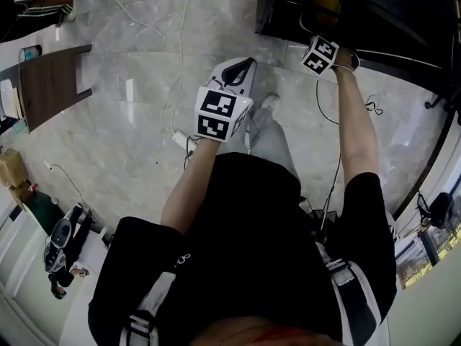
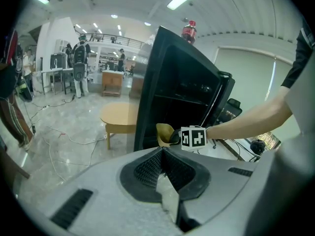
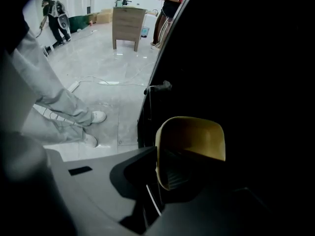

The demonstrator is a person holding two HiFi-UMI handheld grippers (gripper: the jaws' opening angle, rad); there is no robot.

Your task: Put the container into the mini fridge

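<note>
The yellow container (image 3: 194, 140) is a small open tub, tipped on its side. My right gripper (image 3: 159, 173) is shut on its left rim and holds it inside the dark opening of the black mini fridge (image 3: 256, 73). In the head view the right gripper's marker cube (image 1: 320, 55) sits at the fridge (image 1: 374, 13) mouth, with the container (image 1: 325, 4) just beyond it. From the left gripper view the container (image 2: 165, 133) shows at the fridge (image 2: 179, 87) front, low down. My left gripper (image 2: 161, 150) is shut on nothing and hangs back over the floor (image 1: 241, 67).
A red bottle (image 2: 189, 30) stands on top of the fridge. A round wooden table (image 2: 120, 118) is left of it. Cables (image 1: 180, 121) trail over the marble floor, and a dark wooden table (image 1: 50, 85) stands at the left. The person's own legs and shoes (image 3: 91, 118) are close by.
</note>
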